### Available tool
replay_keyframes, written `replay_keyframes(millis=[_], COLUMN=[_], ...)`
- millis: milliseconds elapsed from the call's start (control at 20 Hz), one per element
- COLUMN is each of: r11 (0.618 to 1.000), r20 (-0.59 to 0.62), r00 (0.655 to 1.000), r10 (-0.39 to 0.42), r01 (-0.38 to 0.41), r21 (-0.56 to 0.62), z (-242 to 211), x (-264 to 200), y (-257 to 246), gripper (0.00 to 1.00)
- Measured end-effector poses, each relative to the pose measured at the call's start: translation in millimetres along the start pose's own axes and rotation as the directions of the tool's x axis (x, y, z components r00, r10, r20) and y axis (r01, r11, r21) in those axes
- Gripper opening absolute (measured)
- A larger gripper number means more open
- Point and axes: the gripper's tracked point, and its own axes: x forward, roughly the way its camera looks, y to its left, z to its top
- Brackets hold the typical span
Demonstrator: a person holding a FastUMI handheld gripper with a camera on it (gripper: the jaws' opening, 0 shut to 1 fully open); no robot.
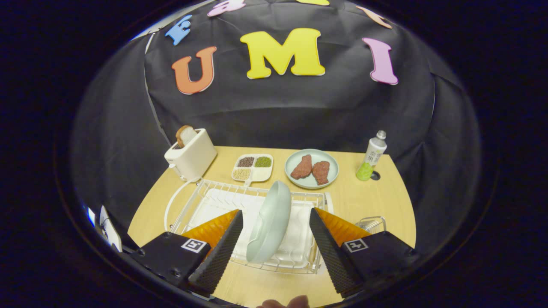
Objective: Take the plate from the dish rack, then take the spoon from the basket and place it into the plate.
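Straddling the plate (270,222) in the dish rack (201,201): gripper (276,235) jaws wide apart, touching nothing; plate on edge, long axis running away from fingers.

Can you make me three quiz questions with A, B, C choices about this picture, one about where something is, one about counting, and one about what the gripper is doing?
1. Where is the pale green plate?
A. on edge in the dish rack, between the fingers
B. flat on the toaster
C. under the bottle

2. How many pieces of meat lie on the round plate at the back?
A. one
B. two
C. four

3. What are the gripper's fingers doing?
A. squeezing the bottle
B. pressed shut on the plate
C. open, one on each side of the plate

Answers: 1 A, it stands tilted in the rack. 2 B, two red-brown pieces lie side by side. 3 C, gaps show between both fingers and the plate.
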Motion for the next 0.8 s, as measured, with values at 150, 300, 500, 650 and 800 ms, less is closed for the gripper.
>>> replay_keyframes(millis=[150, 300, 500, 650, 800], r11=[1.0, 0.998, 0.996, 0.991, 0.984], r20=[-0.095, -0.15, -0.201, -0.225, -0.237], r00=[0.995, 0.988, 0.979, 0.973, 0.966], r10=[-0.016, -0.02, -0.022, -0.053, -0.105], r01=[0.017, 0.028, 0.039, 0.079, 0.136], r21=[0.015, 0.048, 0.083, 0.106, 0.119], z=[-3.2, -8.7, -14.6, -17.7, -19.4], x=[29.7, 51.7, 63.8, 66.7, 65.9], y=[0.0, -1.0, 2.9, -0.2, 0.9], gripper=[1.0, 1.0, 0.92, 0.76, 0.47])
